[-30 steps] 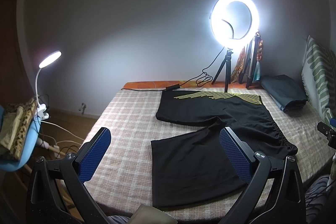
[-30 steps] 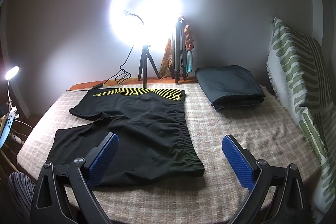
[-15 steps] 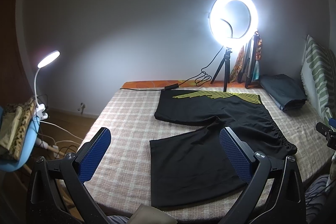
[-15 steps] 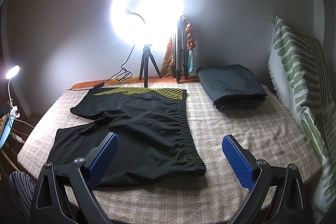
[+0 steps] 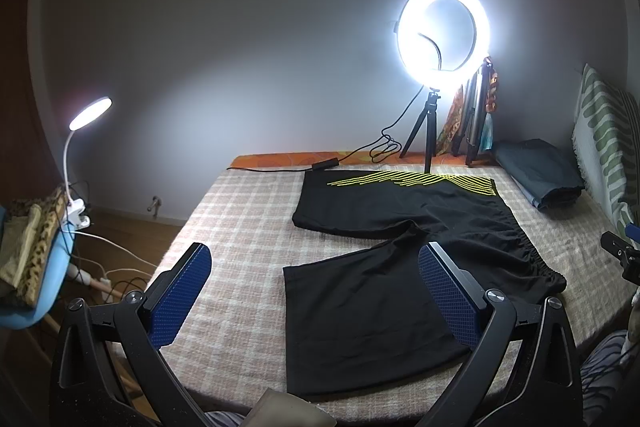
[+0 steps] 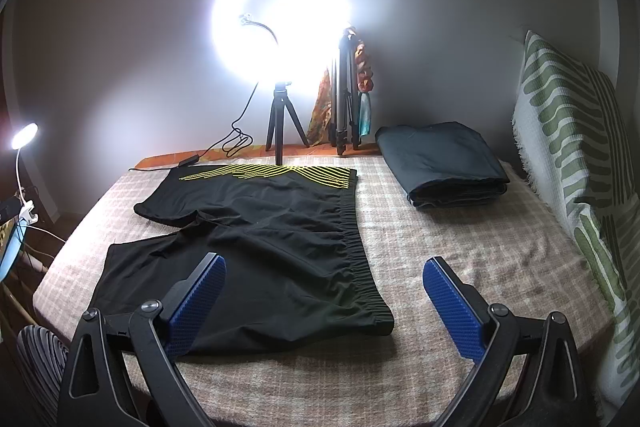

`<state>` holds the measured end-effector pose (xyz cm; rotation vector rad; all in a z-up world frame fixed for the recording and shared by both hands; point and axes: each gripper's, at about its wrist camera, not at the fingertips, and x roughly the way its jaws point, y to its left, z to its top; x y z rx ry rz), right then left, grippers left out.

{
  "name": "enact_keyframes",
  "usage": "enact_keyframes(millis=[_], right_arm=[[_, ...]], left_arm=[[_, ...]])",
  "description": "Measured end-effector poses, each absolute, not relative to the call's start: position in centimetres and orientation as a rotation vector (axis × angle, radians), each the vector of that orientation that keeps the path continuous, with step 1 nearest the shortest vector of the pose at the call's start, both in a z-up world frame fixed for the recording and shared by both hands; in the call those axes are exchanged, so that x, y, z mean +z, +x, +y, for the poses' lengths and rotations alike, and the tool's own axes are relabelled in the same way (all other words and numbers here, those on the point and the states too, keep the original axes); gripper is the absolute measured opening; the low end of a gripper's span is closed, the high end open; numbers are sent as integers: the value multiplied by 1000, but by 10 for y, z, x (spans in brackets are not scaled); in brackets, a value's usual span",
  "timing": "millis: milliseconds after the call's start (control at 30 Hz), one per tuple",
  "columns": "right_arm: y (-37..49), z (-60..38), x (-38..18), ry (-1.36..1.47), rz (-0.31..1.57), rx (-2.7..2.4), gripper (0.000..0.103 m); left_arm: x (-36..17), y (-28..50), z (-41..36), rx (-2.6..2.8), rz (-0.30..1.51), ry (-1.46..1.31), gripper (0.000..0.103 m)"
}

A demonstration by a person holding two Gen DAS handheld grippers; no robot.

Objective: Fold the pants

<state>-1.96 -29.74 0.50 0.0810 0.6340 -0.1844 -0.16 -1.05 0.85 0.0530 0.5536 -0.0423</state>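
Observation:
Black shorts [image 5: 384, 267] with yellow stripes on the far leg lie spread flat on the checked bed cover [image 5: 240, 227]; they also show in the right wrist view [image 6: 260, 239], waistband to the right. My left gripper [image 5: 316, 279] is open and empty, above the near leg's hem side. My right gripper [image 6: 324, 291] is open and empty, above the near end of the waistband. Neither touches the cloth.
A ring light on a tripod [image 5: 442, 31] stands at the bed's far edge with its cable. Folded dark pants [image 6: 444, 163] lie at the far right. A green-patterned pillow [image 6: 572, 155] lines the right side. A desk lamp [image 5: 86, 115] and a blue chair [image 5: 36, 267] stand left of the bed.
Both views have shifted very slightly; the shorts lie as before and both grippers stay open.

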Motion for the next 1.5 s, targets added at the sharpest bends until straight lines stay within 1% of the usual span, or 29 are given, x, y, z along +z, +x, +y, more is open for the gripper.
enact_keyframes(millis=[433,633,833,967,1200,1367,1500], right_arm=[[-18,-298,4,86,636,-184,100],[-15,-303,5,80,635,-174,100],[-9,-311,2,20,646,-162,99],[-2,-318,3,3,631,-147,99],[36,-334,11,-29,619,-103,99],[79,-348,12,-14,652,-66,97],[120,-358,8,-9,679,-3,96]], left_arm=[[2,3,-12,-54,559,68,103],[-10,23,2,-106,613,59,103],[-23,37,18,-175,620,91,103],[-30,50,25,-201,647,86,100],[-31,101,35,-259,683,67,87],[-29,150,40,-276,702,76,85],[-38,197,44,-303,744,58,85]])
